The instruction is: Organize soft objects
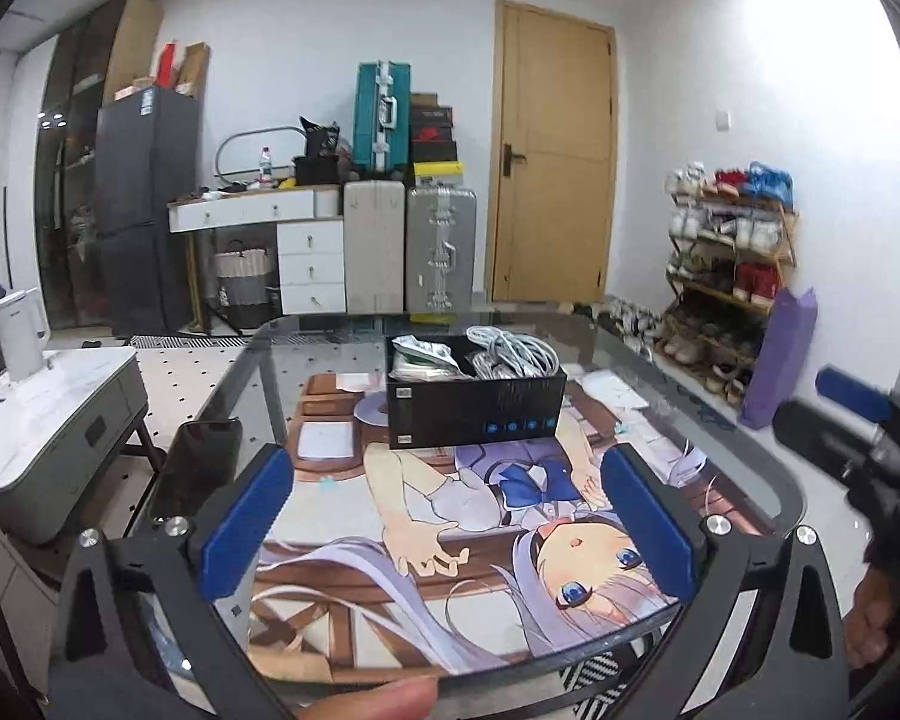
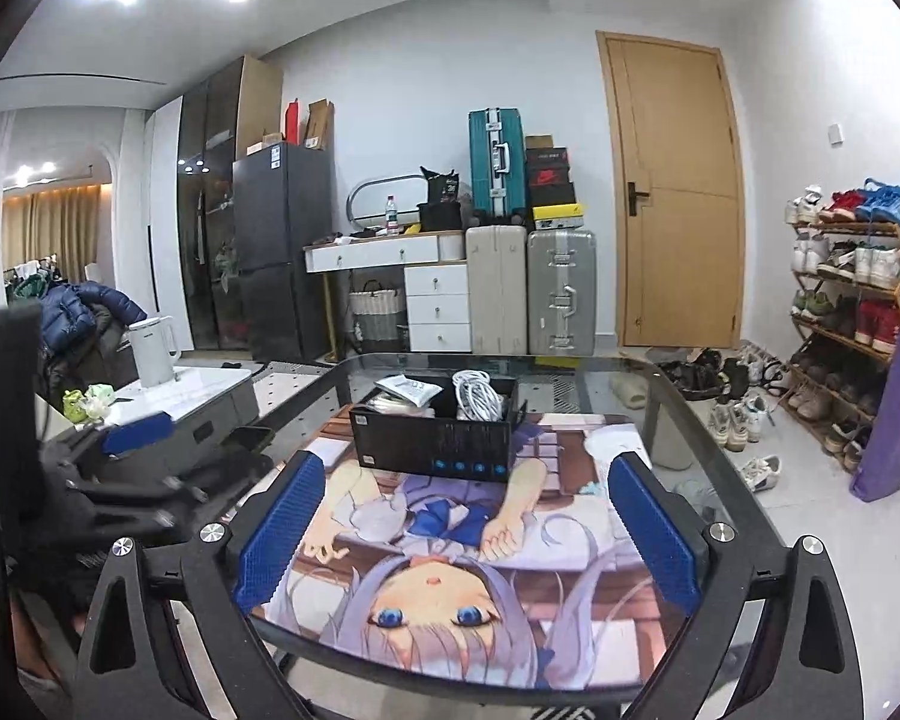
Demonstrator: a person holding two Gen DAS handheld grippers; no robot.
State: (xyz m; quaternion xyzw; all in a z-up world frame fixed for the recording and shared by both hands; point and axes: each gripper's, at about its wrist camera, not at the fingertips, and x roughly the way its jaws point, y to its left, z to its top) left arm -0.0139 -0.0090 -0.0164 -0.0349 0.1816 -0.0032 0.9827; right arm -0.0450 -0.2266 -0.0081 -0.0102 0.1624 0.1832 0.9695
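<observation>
A black open box (image 1: 474, 414) stands on the printed anime mat (image 1: 426, 546) on the glass table. It holds a coil of white cable (image 1: 513, 351) on the right and white packets (image 1: 423, 354) on the left. The box also shows in the right wrist view (image 2: 435, 441), with the cable (image 2: 480, 396) and packets (image 2: 405, 390) inside. My left gripper (image 1: 447, 525) is open and empty, above the mat in front of the box. My right gripper (image 2: 468, 525) is open and empty, also short of the box. The right gripper shows at the left wrist view's right edge (image 1: 852, 420).
A dark phone (image 1: 201, 462) lies on the glass table (image 1: 768, 468) left of the mat. A grey side table (image 1: 54, 414) with a white kettle (image 1: 21, 330) stands to the left. A shoe rack (image 2: 852, 312), purple bag (image 2: 888, 420) and loose shoes are on the right.
</observation>
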